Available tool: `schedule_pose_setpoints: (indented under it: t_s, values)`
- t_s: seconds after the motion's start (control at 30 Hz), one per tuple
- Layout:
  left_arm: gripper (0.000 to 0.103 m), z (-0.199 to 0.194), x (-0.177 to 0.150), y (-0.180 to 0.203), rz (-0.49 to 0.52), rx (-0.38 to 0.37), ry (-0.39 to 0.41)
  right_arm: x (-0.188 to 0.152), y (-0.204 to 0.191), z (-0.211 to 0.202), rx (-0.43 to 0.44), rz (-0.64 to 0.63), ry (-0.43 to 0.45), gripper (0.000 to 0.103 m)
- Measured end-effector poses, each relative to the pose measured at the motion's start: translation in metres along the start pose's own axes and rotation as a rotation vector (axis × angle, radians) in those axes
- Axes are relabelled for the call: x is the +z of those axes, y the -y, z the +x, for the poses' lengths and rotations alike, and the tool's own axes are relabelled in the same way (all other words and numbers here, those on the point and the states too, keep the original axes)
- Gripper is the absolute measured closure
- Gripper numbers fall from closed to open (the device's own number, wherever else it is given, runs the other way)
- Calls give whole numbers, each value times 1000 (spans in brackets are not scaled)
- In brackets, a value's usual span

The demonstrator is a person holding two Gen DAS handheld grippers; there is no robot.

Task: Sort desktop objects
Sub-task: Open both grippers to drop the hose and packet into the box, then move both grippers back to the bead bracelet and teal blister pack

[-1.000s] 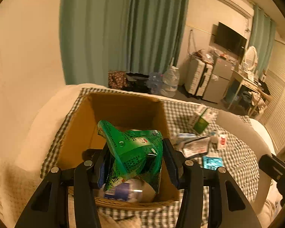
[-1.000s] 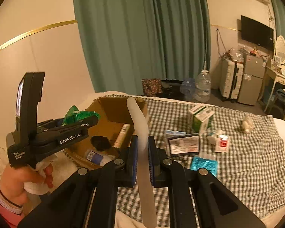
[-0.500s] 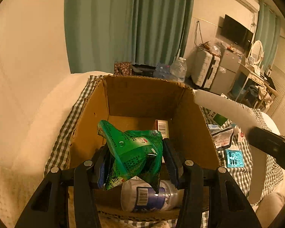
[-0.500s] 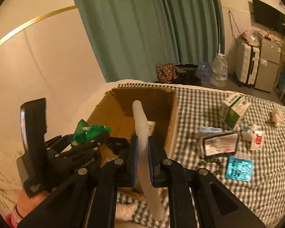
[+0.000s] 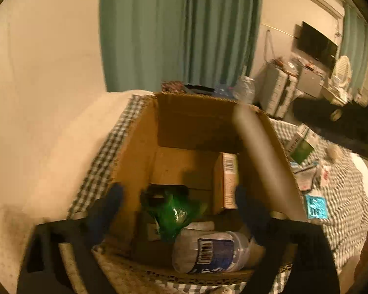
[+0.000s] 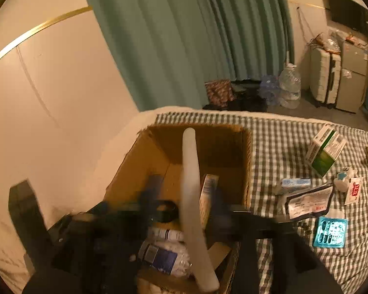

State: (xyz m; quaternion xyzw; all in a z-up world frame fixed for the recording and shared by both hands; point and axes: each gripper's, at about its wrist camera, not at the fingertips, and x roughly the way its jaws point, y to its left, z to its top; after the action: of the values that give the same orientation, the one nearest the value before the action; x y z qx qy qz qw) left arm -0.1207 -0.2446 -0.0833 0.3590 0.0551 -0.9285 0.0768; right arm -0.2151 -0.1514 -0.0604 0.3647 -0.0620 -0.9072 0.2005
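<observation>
My left gripper (image 5: 177, 204) opens over the cardboard box (image 5: 196, 122), the green packet (image 5: 174, 213) free between its jaws. My right gripper (image 6: 184, 193) opens around the white stick (image 6: 191, 191). Only barcodes show; no writing is readable.

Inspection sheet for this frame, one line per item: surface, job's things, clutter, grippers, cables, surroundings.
Surface: checked cloth over a pale surface.
Job's things: cardboard box holds a green packet, a plastic bottle and a small carton; a white tube slants over the box.
Clutter: green-white box, teal blister pack and sachets on the cloth.
Grippers: left gripper and right gripper both opening; pads clear of packet and tube.
Cables: nothing seen.
Surroundings: green curtain, suitcase, television.
</observation>
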Motion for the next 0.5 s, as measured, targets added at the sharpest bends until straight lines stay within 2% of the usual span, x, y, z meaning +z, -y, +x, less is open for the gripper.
schedule_pose_setpoints:
  t_s: [0.03,0.1,0.17,0.37,0.5]
  values:
    - [1,-2,-1,-1,0,5,9,-1,2,-4,-30,9,27,19]
    - [1,-6,-2,-1,4,5,15,-2,6,-13,-50,25,68,19]
    - [1,-7,-3,-2,2,10,3,-3,12,-18,-30,39,57,19]
    - [0,-19,-9,9,-19,-3,-19,-15,46,-53,-85,85,100,19]
    - [0,-35,-14,36,1,33,0,-31,86,-91,-182,106,137,19]
